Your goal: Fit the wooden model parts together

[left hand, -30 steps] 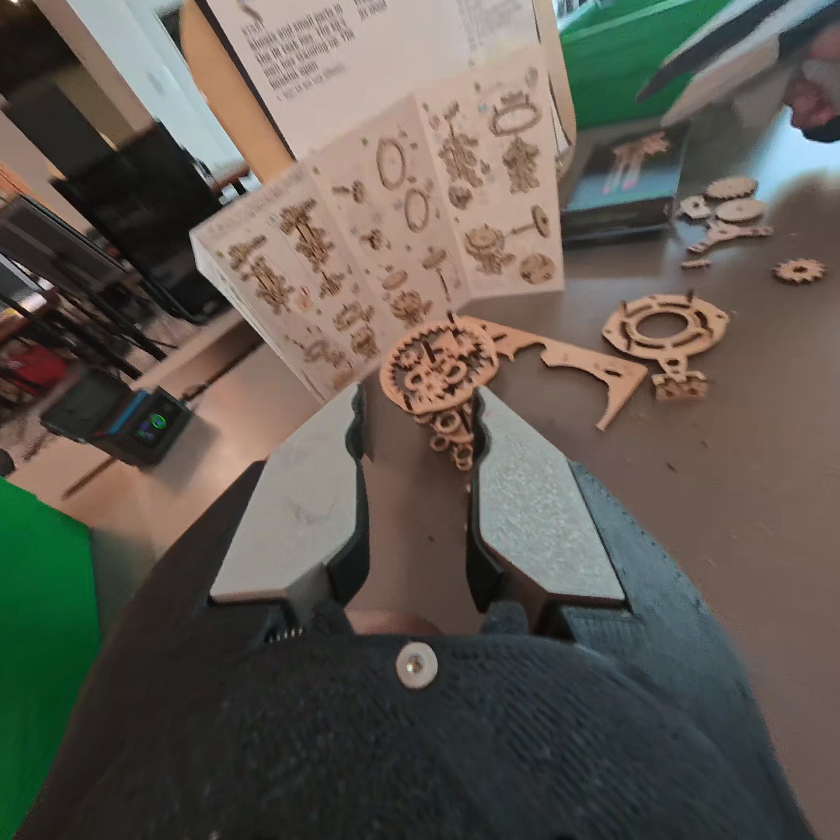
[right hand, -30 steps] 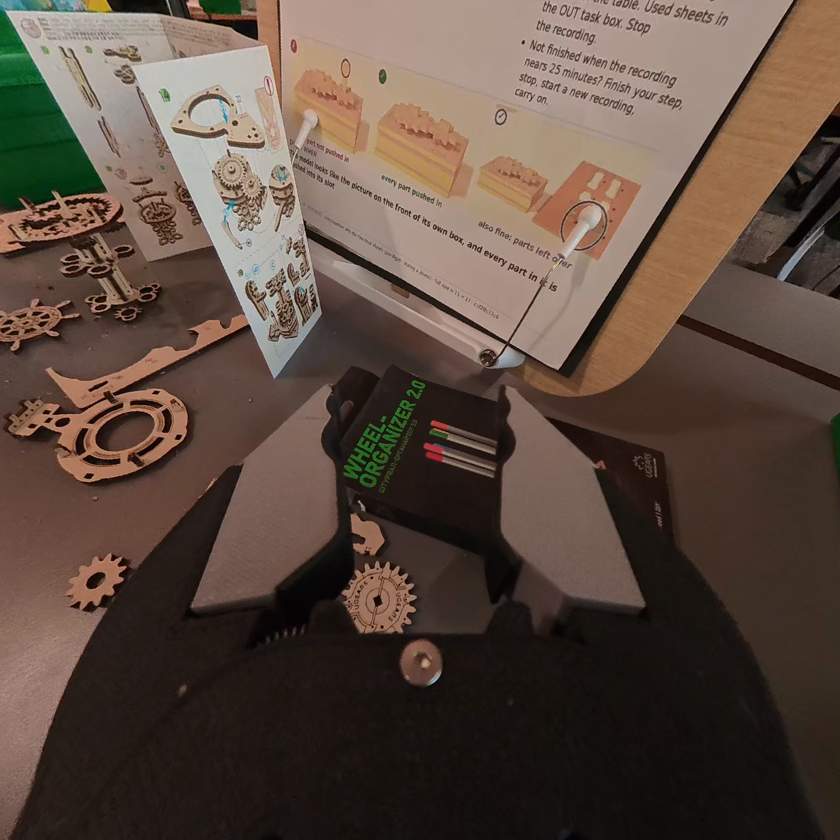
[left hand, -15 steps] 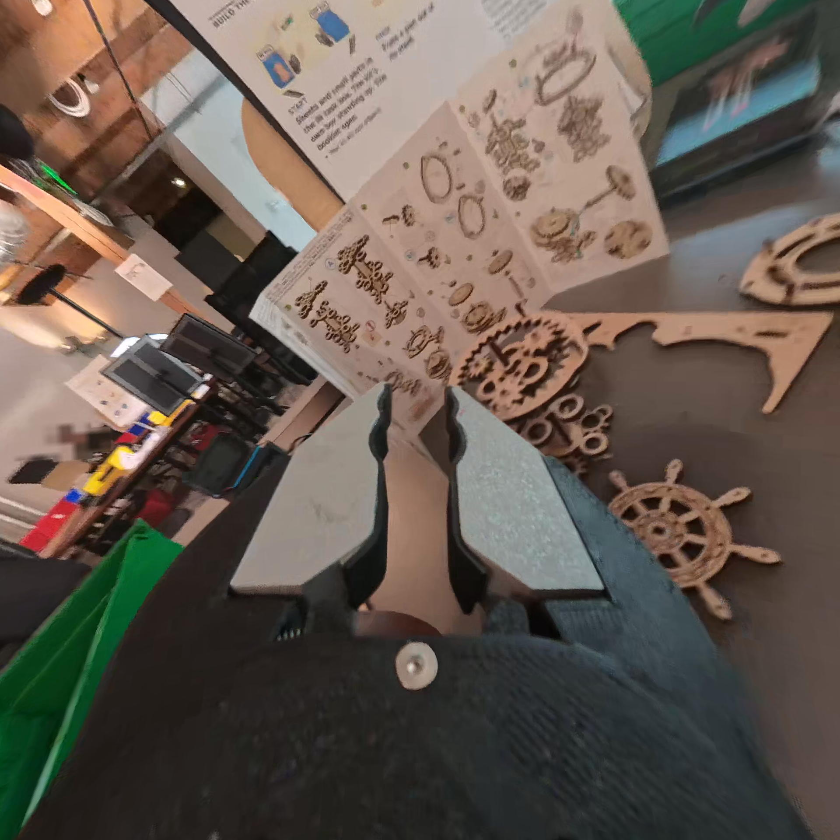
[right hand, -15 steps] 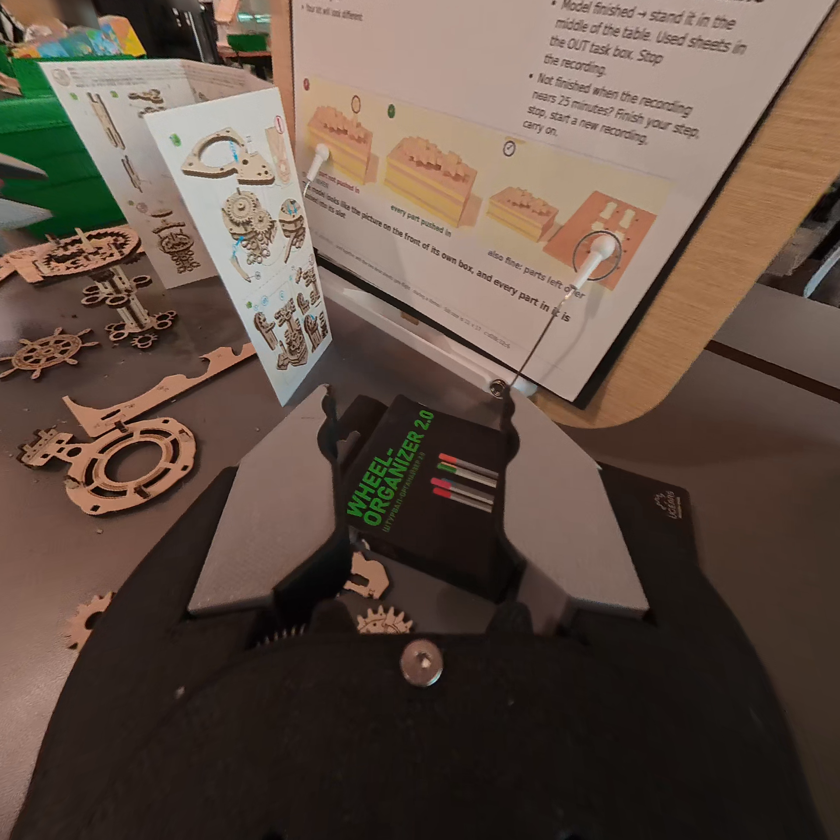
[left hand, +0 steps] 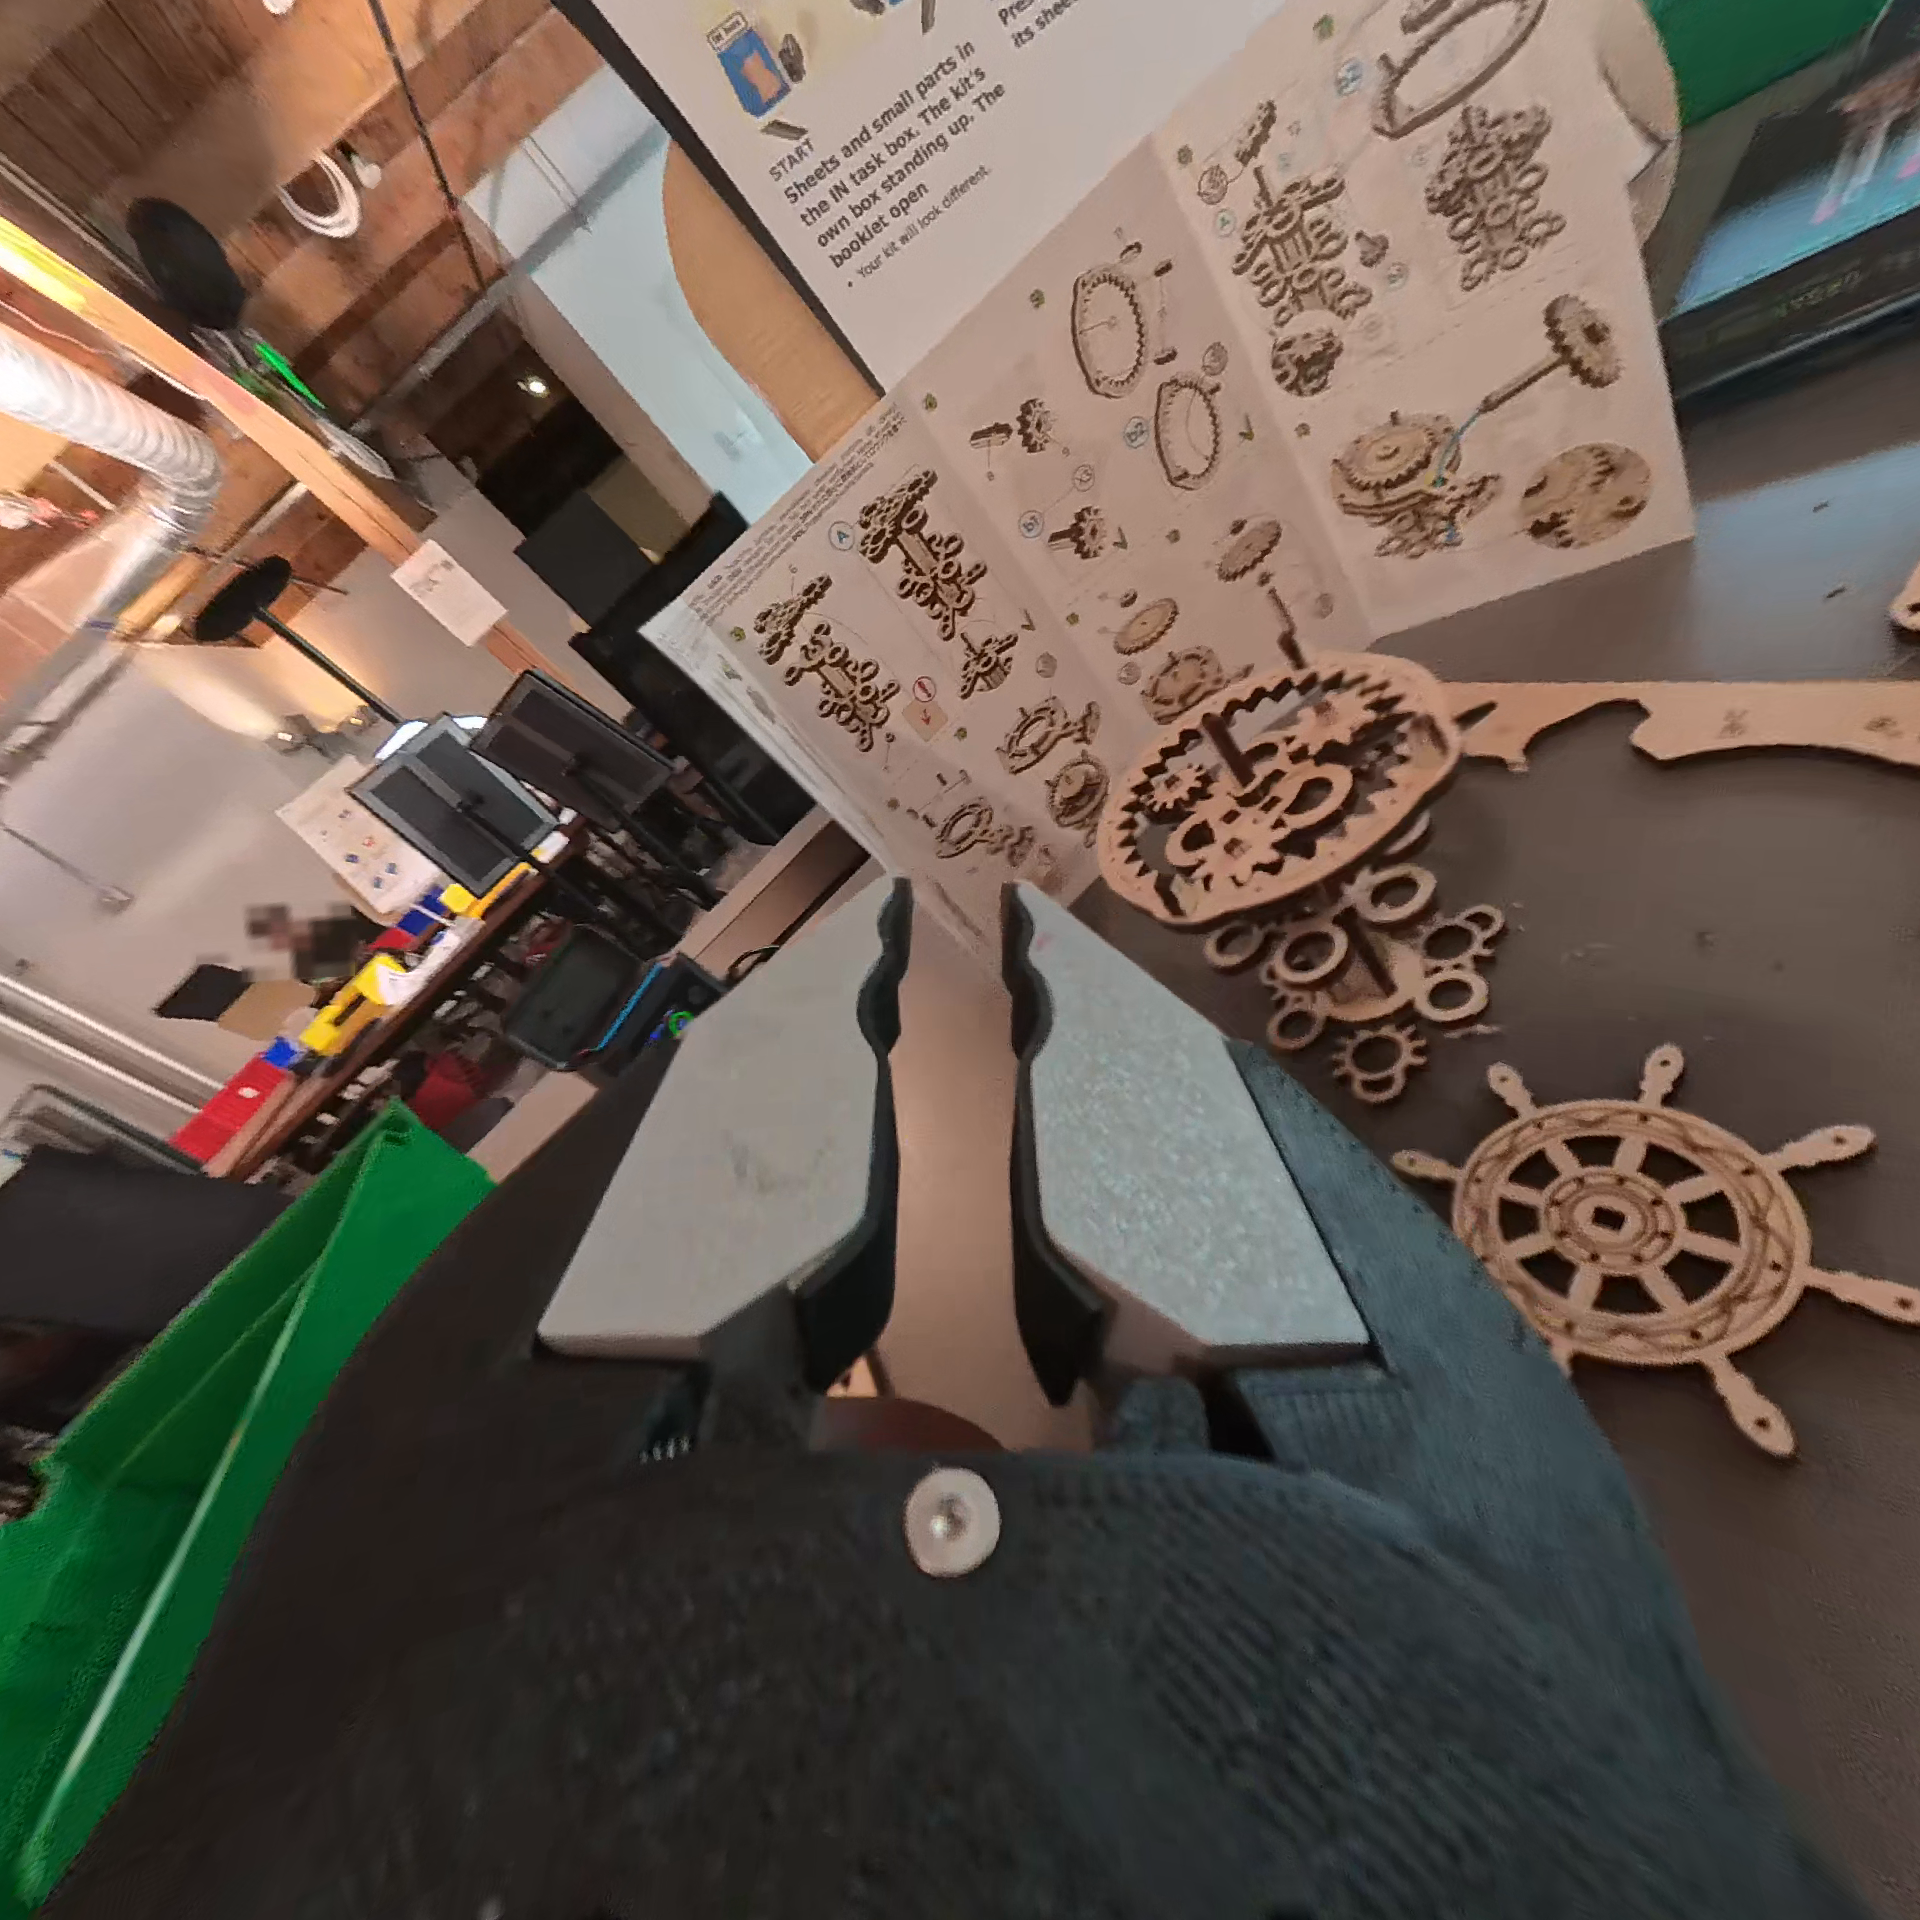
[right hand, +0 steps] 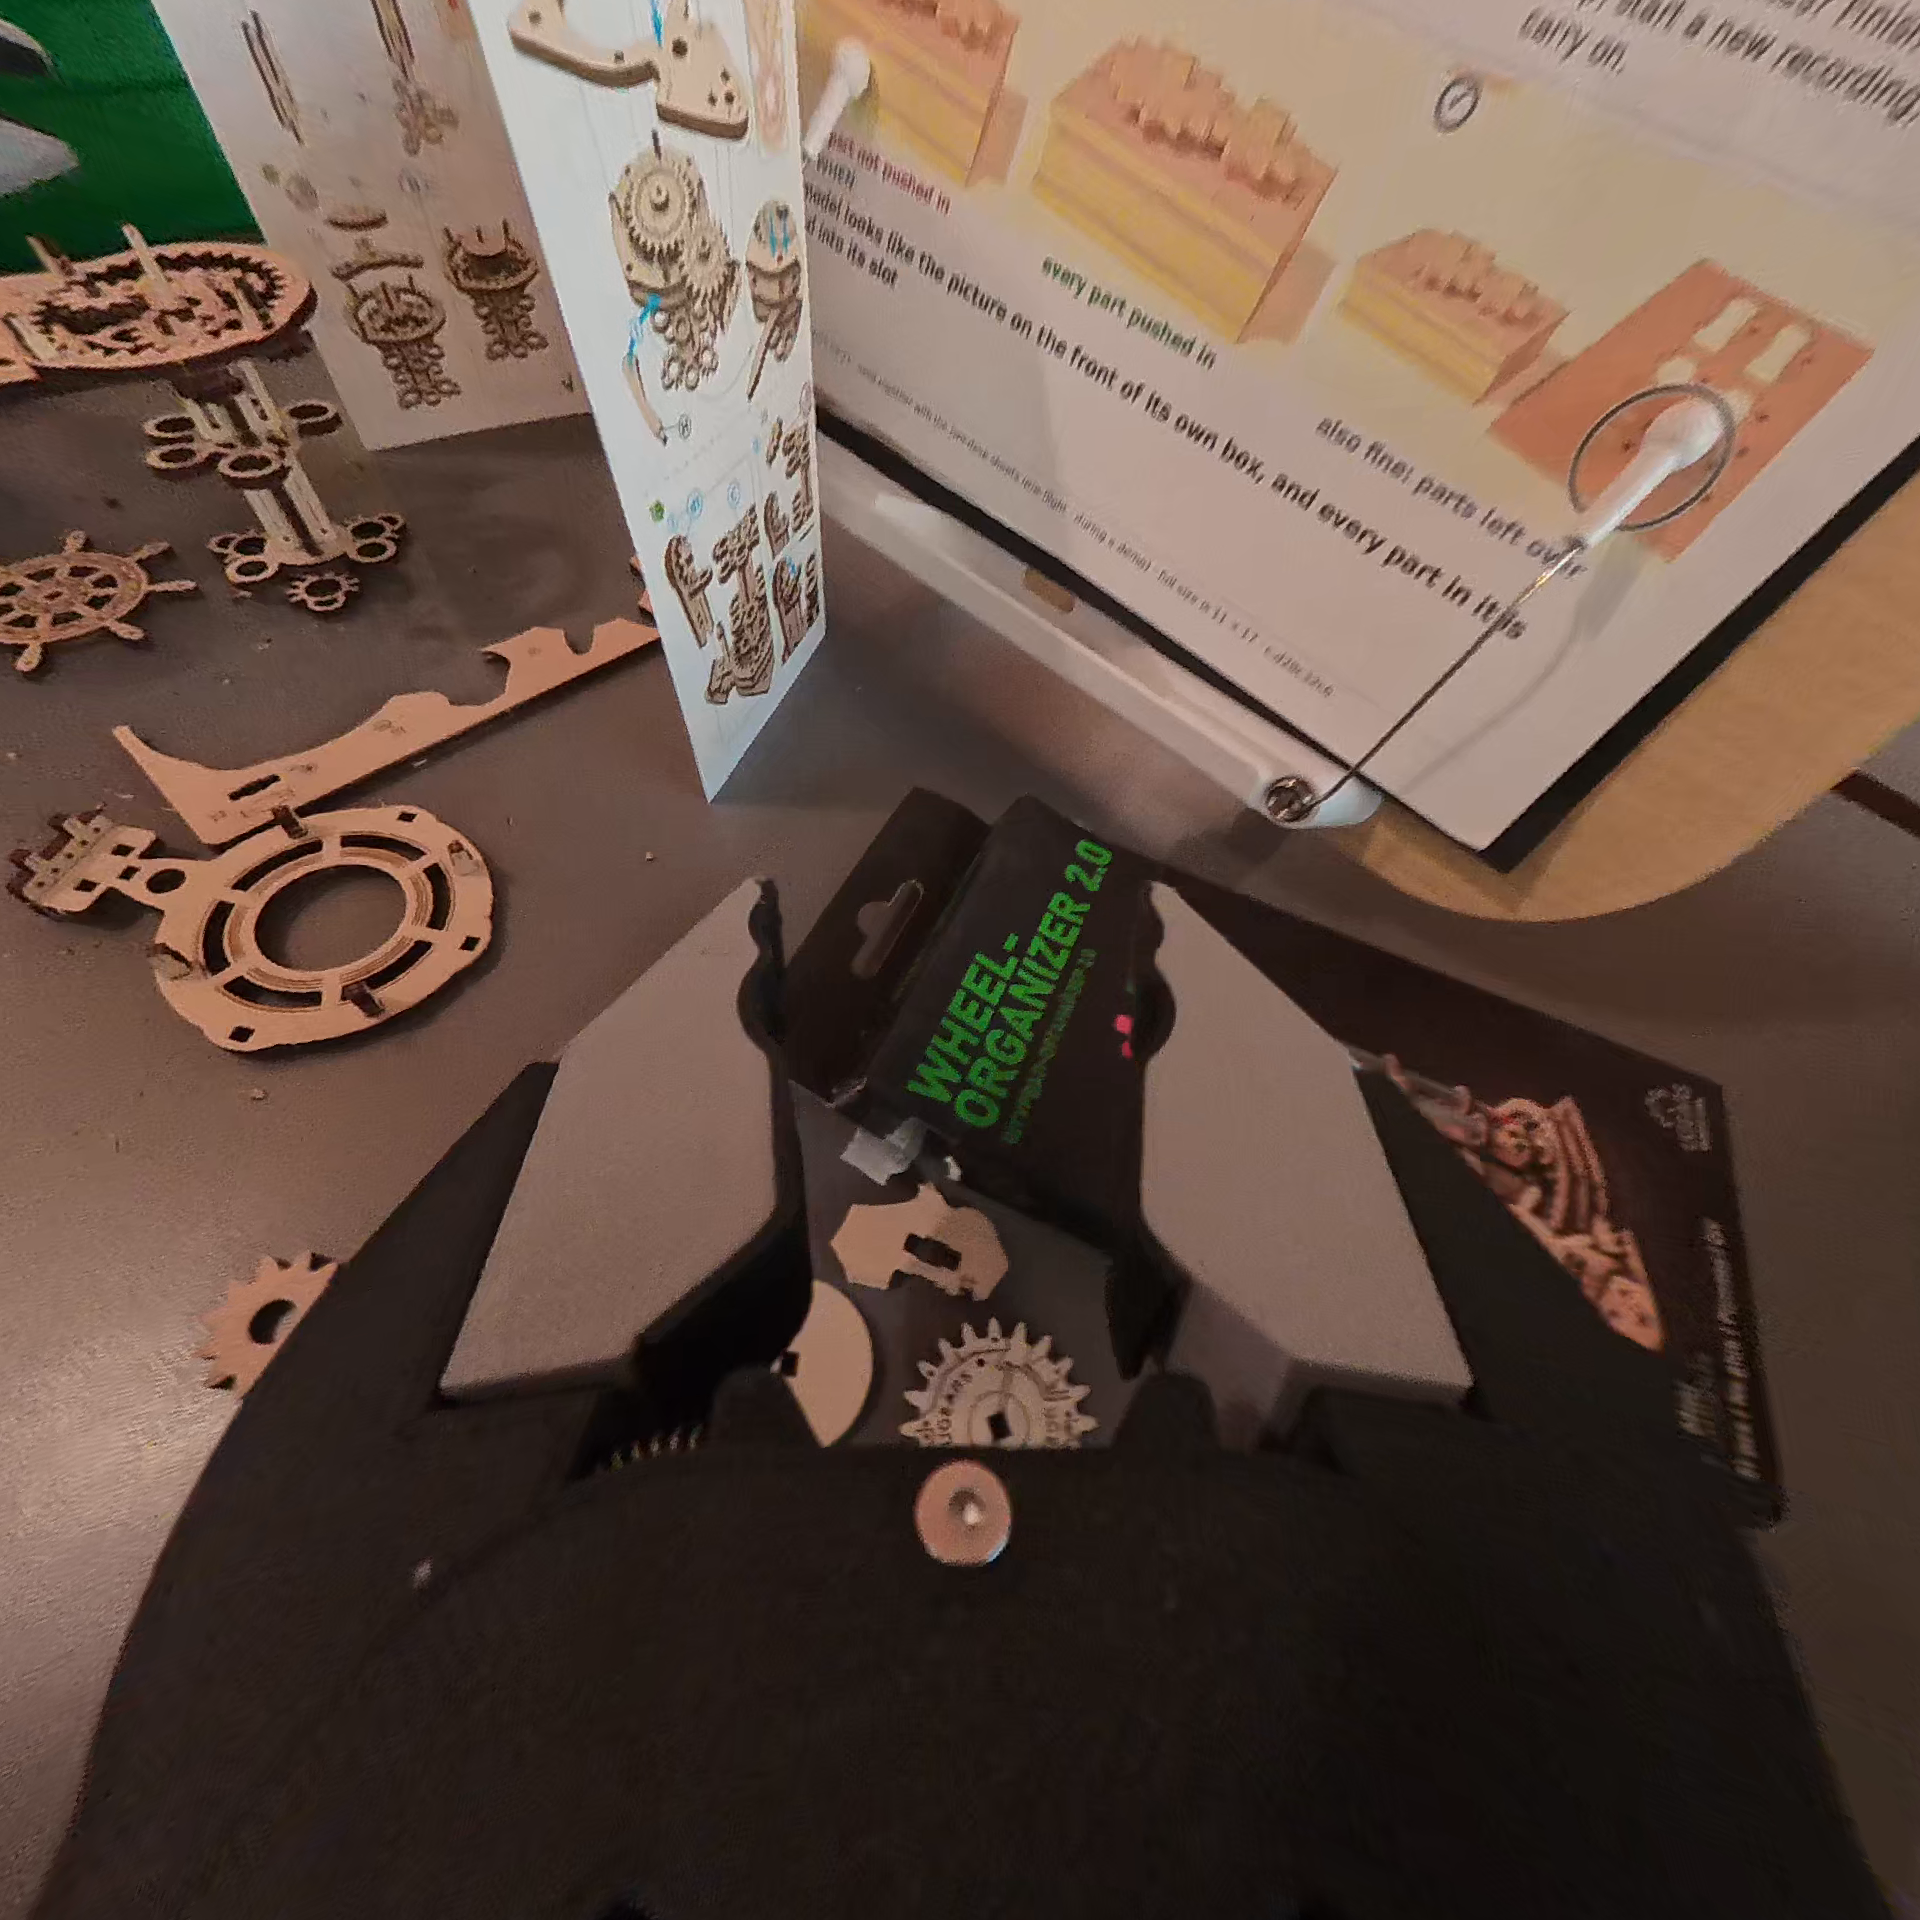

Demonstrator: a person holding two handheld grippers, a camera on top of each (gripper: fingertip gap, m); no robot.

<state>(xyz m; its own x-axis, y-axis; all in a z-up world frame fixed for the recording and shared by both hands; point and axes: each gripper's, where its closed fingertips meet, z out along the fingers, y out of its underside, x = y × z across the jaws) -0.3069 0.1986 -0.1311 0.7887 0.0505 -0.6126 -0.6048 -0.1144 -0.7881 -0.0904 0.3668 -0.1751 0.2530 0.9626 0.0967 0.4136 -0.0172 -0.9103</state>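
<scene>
The left gripper [left hand: 951,914] is hanging over the table edge w/ its jaws nearly closed, just a thin gap, nothing in them. The right gripper [right hand: 956,914] is sitting wide open and empty, low over the black box [right hand: 997,997], w/ three small bits showing on the table between its fingers: a notched piece [right hand: 920,1247], a half disc [right hand: 831,1371] and a small gear [right hand: 997,1392]. The main build, the gear stack [left hand: 1278,800], is standing on its ringed feet just right of the left tips, not touching them. The ship wheel [left hand: 1631,1236] is lying flat near it. I think the step now is picking the next part. To do it well: be opening the left jaws first, be checking the booklet [left hand: 1174,457] for which part is going where, be grabbing a thin part by its edges, and be pushing straight down so pegs aren't snapping. Boxes: the black box looks shut, so I can't tell what's inside. The green bin [left hand: 208,1455] is showing only its wall; inside is hidden. A ring frame [right hand: 312,925] and a long arm [right hand: 395,727] are lying loose, well apart from the stack.
</scene>
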